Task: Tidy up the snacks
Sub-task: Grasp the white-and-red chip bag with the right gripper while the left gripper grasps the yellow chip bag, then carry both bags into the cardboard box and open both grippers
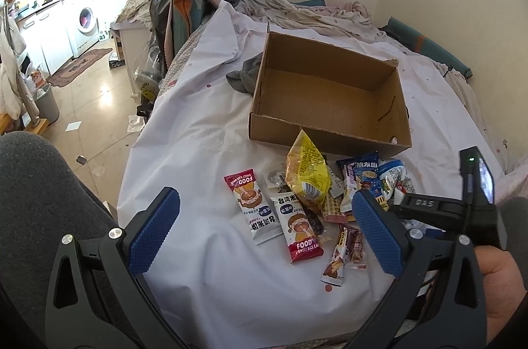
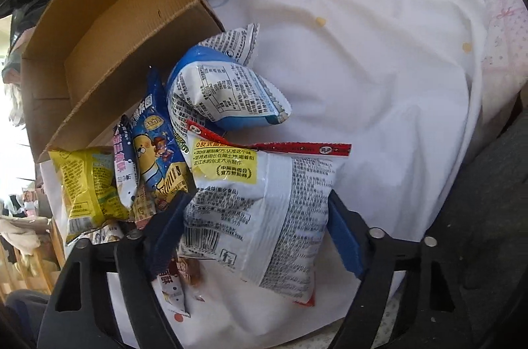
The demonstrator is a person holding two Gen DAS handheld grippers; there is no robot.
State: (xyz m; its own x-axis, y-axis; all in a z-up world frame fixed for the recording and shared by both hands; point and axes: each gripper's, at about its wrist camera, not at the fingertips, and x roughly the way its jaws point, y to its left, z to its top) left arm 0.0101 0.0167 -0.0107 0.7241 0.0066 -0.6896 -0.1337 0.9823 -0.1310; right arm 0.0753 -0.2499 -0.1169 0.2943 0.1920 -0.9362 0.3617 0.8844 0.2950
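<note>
White bedsheet (image 1: 204, 151) holds "FOOD" rice-cake packets (image 1: 252, 205); right claw (image 2: 255, 233) grasps a white snack bag (image 2: 264, 217), left claw (image 1: 264, 236) released.

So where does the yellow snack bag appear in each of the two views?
Left wrist view: yellow snack bag stands centre, just before the cardboard box.
Right wrist view: yellow snack bag lies at lower left, below the box's corner.
Shared landmark: the open cardboard box.

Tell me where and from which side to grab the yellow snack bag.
Grip the yellow snack bag across its puffed middle, coming from above. It stands propped against the cardboard box's front wall, atop the other packets, so its two broad faces are free while its lower end is buried.
</note>
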